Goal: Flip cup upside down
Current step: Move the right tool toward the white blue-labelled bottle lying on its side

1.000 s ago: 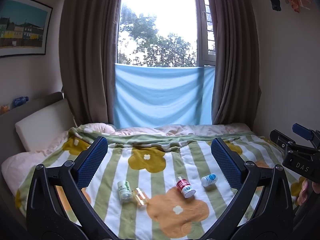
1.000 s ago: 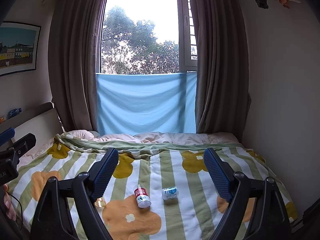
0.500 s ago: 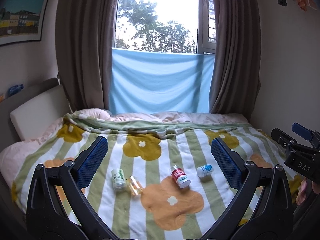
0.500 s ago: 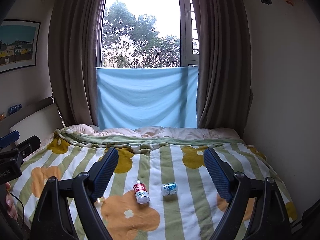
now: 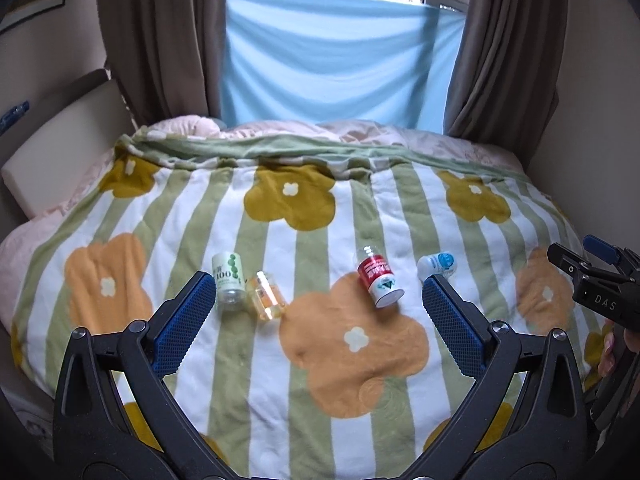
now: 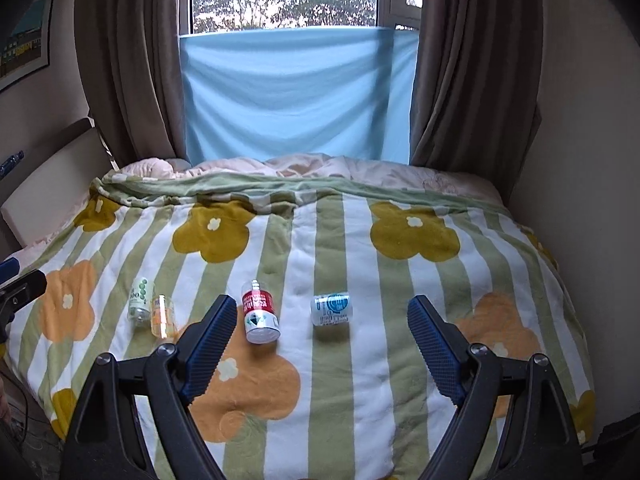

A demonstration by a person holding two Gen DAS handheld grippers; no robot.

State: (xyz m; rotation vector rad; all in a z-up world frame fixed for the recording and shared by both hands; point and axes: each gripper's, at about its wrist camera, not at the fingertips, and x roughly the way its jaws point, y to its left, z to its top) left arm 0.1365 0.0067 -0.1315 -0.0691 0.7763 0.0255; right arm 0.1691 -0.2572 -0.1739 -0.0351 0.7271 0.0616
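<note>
Both claws hang spread wide and empty above the bed: the left claw (image 5: 319, 310) over the near half of the flowered blanket (image 5: 360, 412), the right claw (image 6: 318, 338) likewise (neither touches anything). Just beyond lie four small containers, all on their sides: a green-labelled bottle (image 5: 228, 280) touching a clear amber cup (image 5: 266, 296), then a red-labelled bottle (image 6: 260, 317) and, near it, a blue-and-white bottle (image 6: 331, 310). By my reading the amber cup is the task's thing, though its shape is hard to make out. Nothing is done yet; approach, grasp, turning and setting down mouth-first all remain.
</note>
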